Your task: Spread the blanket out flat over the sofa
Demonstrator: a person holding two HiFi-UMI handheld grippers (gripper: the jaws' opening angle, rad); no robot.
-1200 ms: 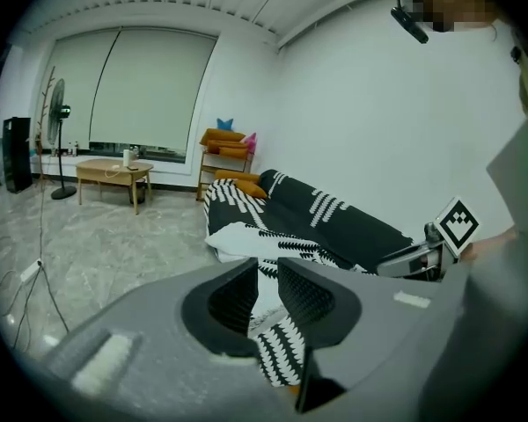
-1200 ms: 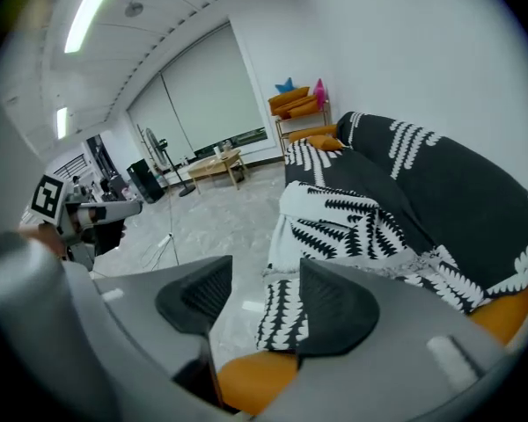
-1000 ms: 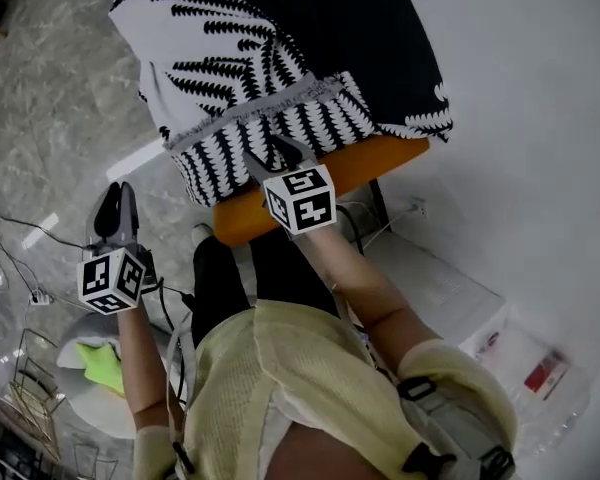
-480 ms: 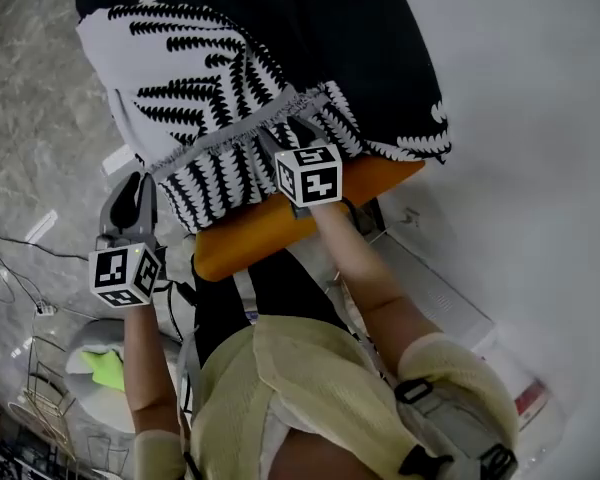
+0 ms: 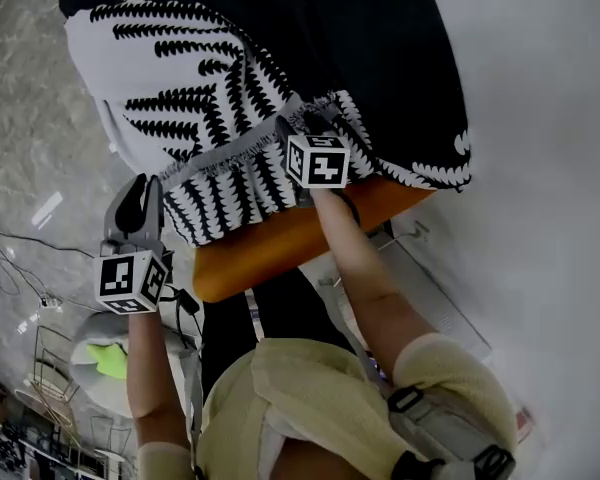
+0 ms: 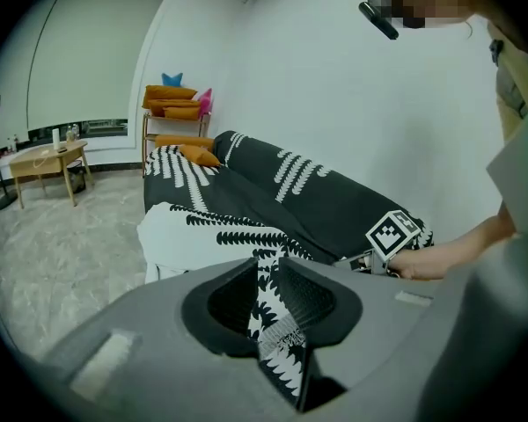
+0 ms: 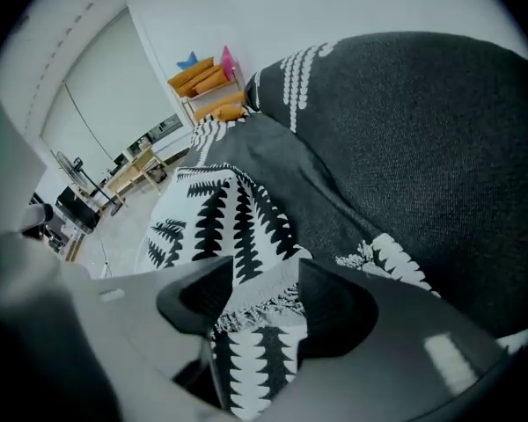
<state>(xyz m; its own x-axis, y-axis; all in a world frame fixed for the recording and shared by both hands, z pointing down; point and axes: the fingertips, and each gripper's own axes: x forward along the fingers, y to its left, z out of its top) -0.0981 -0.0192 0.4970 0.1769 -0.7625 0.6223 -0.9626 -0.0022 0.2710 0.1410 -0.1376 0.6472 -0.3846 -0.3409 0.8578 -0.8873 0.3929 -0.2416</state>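
A black blanket with white fern print lies over the orange sofa. One part is folded back, and its fringed edge runs across near the sofa's front. My right gripper points down at that fringe with its jaws wide apart. In the right gripper view the fringe shows between the open right gripper, with no pad pressing on it. My left gripper hangs off the sofa's left front, just short of the cloth. The left gripper has only a narrow gap, and nothing is in it.
A white wall runs along the sofa's right, with a white box at its foot. Cables, a wire rack and a round stand with a green thing sit on the marble floor at left. A wooden table stands farther off.
Both grippers have moved toward the sofa. The right one came down from the sofa's front edge onto the blanket's fringed edge. The left one drew nearer to the hanging cloth.
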